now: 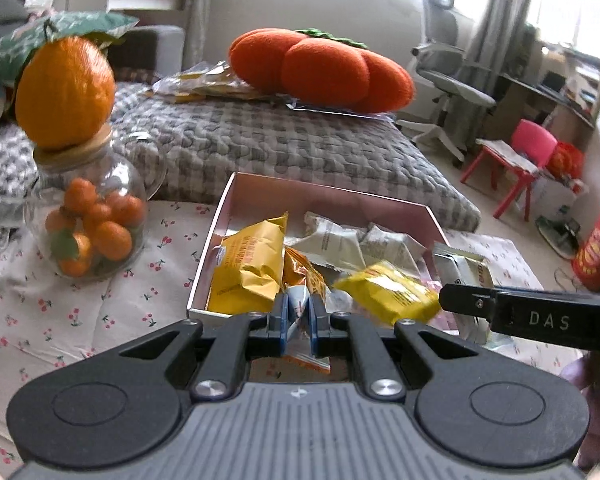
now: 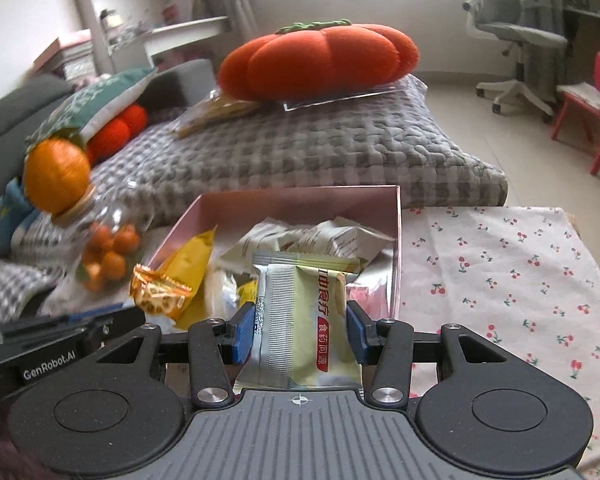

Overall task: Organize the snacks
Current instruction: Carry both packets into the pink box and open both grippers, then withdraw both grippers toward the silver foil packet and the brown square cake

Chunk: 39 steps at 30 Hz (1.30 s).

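A pink open box (image 1: 328, 194) (image 2: 296, 198) on the cherry-print cloth holds several snack packets, yellow (image 1: 248, 268), white (image 1: 332, 236) and others. My left gripper (image 1: 299, 310) is shut on a small orange packet (image 1: 306, 280) at the box's near edge; the same packet (image 2: 160, 292) shows in the right wrist view. My right gripper (image 2: 300, 326) is shut on a silver-green snack packet (image 2: 304, 320) just above the box's near right part. That packet (image 1: 466, 268) and the right gripper's finger (image 1: 500, 308) show at the right of the left wrist view.
A glass jar of small oranges (image 1: 88, 224) (image 2: 104, 248) with an orange-shaped lid stands left of the box. Behind is a grey quilted cushion (image 1: 280, 140) with an orange pumpkin pillow (image 1: 320, 70). Cherry-print cloth (image 2: 512, 280) extends to the right. A chair and red stool stand beyond.
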Each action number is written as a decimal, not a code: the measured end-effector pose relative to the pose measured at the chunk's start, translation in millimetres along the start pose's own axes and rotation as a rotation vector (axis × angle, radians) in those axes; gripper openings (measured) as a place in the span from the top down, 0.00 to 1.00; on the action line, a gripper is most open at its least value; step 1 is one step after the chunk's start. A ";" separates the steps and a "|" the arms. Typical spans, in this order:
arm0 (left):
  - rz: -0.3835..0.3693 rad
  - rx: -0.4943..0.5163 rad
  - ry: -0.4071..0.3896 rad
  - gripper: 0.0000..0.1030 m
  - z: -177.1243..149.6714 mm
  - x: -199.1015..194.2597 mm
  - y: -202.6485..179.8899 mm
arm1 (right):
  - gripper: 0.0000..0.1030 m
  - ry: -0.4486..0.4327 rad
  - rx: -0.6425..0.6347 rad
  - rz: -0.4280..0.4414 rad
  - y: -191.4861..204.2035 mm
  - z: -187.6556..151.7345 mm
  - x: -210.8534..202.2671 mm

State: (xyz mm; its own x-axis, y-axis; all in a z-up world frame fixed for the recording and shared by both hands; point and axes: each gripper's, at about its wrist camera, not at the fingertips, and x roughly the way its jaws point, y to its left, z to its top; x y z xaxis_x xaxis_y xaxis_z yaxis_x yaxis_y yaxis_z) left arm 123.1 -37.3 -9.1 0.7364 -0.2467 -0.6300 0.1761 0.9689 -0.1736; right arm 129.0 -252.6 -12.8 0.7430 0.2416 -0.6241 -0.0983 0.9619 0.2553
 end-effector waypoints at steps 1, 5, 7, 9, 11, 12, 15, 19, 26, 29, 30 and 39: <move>0.003 -0.015 0.003 0.91 0.5 3.7 1.2 | 0.55 -0.002 0.013 0.000 -1.5 0.8 3.3; 0.000 -0.059 -0.006 0.91 3.8 11.6 2.1 | 0.55 -0.008 0.058 -0.018 -8.1 2.5 17.1; -0.001 -0.073 -0.015 0.92 6.1 15.3 0.4 | 0.55 -0.015 0.086 -0.025 -12.8 3.5 22.3; 0.004 -0.081 -0.020 0.92 7.4 20.5 -2.0 | 0.55 -0.015 0.116 -0.021 -17.8 4.1 26.4; 0.005 -0.092 -0.020 0.92 7.8 26.3 -3.4 | 0.55 -0.017 0.136 -0.013 -20.4 3.5 28.9; 0.005 -0.099 -0.018 0.92 7.6 29.1 -4.3 | 0.55 -0.017 0.138 -0.012 -20.8 3.7 29.8; 0.007 -0.112 -0.012 0.92 6.9 34.9 -5.1 | 0.53 -0.029 0.130 -0.009 -19.1 4.2 29.5; 0.011 -0.103 0.000 0.90 4.3 40.3 -9.2 | 0.51 -0.042 0.148 0.002 -20.0 5.7 28.3; 0.024 -0.007 0.011 0.71 0.9 39.2 -21.6 | 0.34 -0.049 0.157 0.012 -22.0 6.9 23.4; 0.023 0.007 0.015 0.59 0.4 36.2 -23.1 | 0.32 -0.043 0.156 0.015 -21.8 7.2 21.1; 0.021 0.009 0.017 0.56 0.5 34.9 -22.9 | 0.32 -0.041 0.153 0.016 -21.3 7.4 20.0; -0.002 0.054 0.064 0.34 -4.4 22.1 -21.9 | 0.24 -0.014 0.105 0.011 -19.1 7.1 3.2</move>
State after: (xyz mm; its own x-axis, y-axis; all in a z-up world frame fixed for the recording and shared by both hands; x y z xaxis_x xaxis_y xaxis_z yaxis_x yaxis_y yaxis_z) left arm 132.7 -64.1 -22.6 0.6933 -0.2471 -0.6770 0.2136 0.9676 -0.1344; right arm 138.0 -271.1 -14.4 0.7515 0.2491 -0.6109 -0.0370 0.9404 0.3380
